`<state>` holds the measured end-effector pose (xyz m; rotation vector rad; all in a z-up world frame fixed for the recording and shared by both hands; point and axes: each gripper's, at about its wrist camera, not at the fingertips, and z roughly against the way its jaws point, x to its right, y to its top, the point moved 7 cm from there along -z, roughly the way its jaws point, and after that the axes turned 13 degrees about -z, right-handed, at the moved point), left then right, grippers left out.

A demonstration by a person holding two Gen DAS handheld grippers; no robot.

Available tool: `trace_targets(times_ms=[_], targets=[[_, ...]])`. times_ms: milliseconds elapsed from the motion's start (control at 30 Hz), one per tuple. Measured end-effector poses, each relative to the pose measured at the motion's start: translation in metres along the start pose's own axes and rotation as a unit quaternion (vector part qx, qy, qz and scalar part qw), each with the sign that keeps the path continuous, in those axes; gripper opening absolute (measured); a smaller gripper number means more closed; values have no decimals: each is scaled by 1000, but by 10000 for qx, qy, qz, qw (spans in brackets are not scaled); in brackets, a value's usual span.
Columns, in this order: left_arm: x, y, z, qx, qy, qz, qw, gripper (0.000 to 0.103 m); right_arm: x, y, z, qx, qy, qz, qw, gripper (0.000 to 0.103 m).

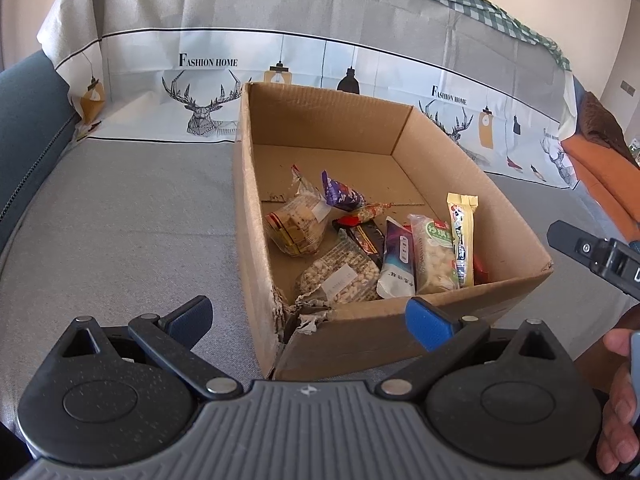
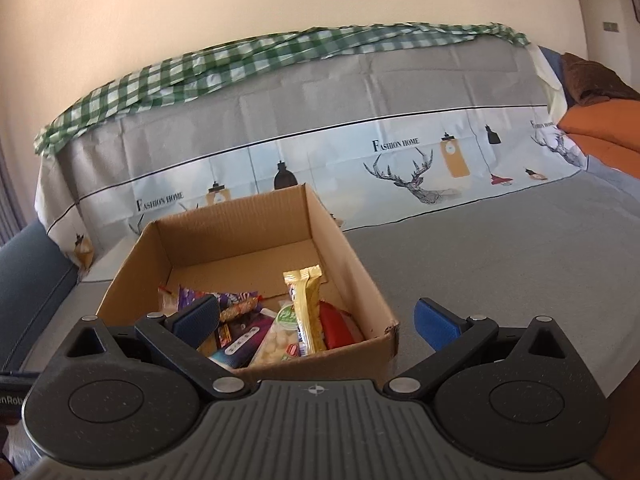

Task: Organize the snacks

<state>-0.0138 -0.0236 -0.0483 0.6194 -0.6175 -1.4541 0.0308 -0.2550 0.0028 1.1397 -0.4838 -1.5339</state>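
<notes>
the snacks (image 1: 372, 240) lay heaped in the near half of an open cardboard box (image 1: 256, 208), which stood on a grey cover (image 1: 120, 220) spread over a sofa. among them a yellow bar (image 1: 462, 236) leaned upright against the box's right side, a green-labelled bag of pale puffs (image 1: 434, 256) just beside it, a purple wrapper (image 1: 344, 194) further back, and a clear bag of crackers (image 1: 296, 228) by the left wall. the box's near left corner was torn. the left gripper (image 1: 310, 320) hung in front of that corner, jaws spread wide and empty — the right gripper (image 2: 316, 320) likewise gaped, holding nothing, at the box's near right corner. a green checked cloth (image 2: 240, 64) draped the sofa back.
</notes>
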Motion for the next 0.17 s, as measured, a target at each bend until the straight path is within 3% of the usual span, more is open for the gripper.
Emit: trace_targets(times_ms=[167], targets=[[3,4,0,126,41,-155,9998,103,11,11,-6,110,27,-226,9997,102]])
